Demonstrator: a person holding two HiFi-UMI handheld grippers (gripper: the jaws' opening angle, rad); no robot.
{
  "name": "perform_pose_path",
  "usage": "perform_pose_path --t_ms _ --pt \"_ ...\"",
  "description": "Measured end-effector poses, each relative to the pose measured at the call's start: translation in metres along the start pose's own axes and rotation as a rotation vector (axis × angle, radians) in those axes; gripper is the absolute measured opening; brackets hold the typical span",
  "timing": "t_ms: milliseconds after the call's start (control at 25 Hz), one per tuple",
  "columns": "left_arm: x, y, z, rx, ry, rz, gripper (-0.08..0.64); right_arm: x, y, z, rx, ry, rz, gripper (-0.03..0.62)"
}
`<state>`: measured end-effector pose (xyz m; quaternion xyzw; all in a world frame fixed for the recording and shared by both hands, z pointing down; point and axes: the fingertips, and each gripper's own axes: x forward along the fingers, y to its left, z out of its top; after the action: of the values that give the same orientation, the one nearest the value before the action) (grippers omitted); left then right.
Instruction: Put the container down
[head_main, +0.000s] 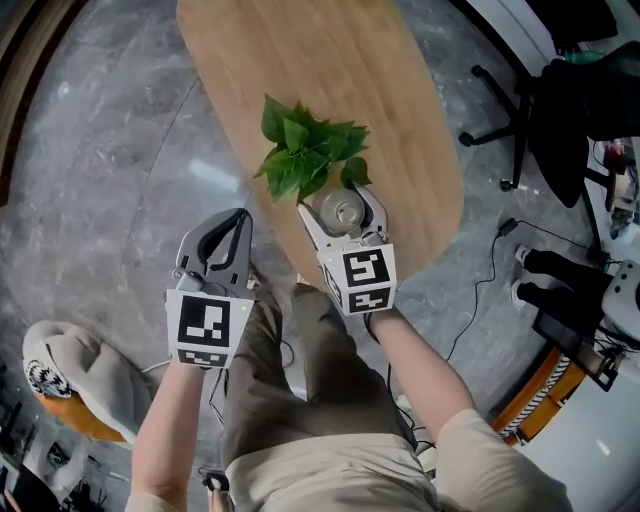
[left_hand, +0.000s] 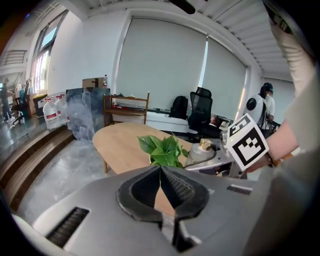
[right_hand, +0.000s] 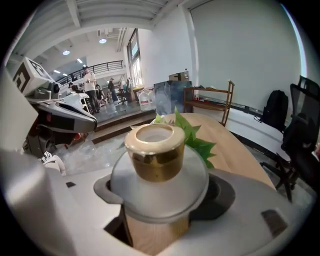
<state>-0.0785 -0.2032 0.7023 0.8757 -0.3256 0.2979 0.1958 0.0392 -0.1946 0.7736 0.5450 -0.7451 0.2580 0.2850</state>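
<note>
The right claw (head_main: 343, 203) pinches the gold-capped container (right_hand: 156, 152) over the tabletop (head_main: 300, 60), with the plant (head_main: 305, 150) at its 11 o'clock. The left claw (left_hand: 161, 175) is pressed together, empty. The next move is probably to lower the container onto bare wood, then release.

A shiny gold cap was noted on the frosted whitish round container (right_hand: 159, 187). The grey plastic left gripper (head_main: 241, 217) and grey plastic right gripper (head_main: 341, 200) were each marked by a cube of black-and-white square patterns, and black ribbed pads (left_hand: 139, 192) were seen on the left one. The leafy plant (head_main: 305, 152) was coloured bright green, the oval wooden table (head_main: 300, 60) light brown with fine grain, and the stone floor (head_main: 100, 200) grey with pale marbling.
</note>
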Motion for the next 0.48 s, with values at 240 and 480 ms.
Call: perform_pose_path --t_ms 240,480 --pt "0.036 -0.002 -0.033 -0.030 0.012 -0.027 0.008 0.034 0.002 -0.037 -0.045 -0.018 -0.008 0.328" --pt "0.054 -0.001 -0.068 -0.020 0.057 -0.039 0.008 0.060 -0.002 -0.068 -0.031 -0.017 -0.023 0.328"
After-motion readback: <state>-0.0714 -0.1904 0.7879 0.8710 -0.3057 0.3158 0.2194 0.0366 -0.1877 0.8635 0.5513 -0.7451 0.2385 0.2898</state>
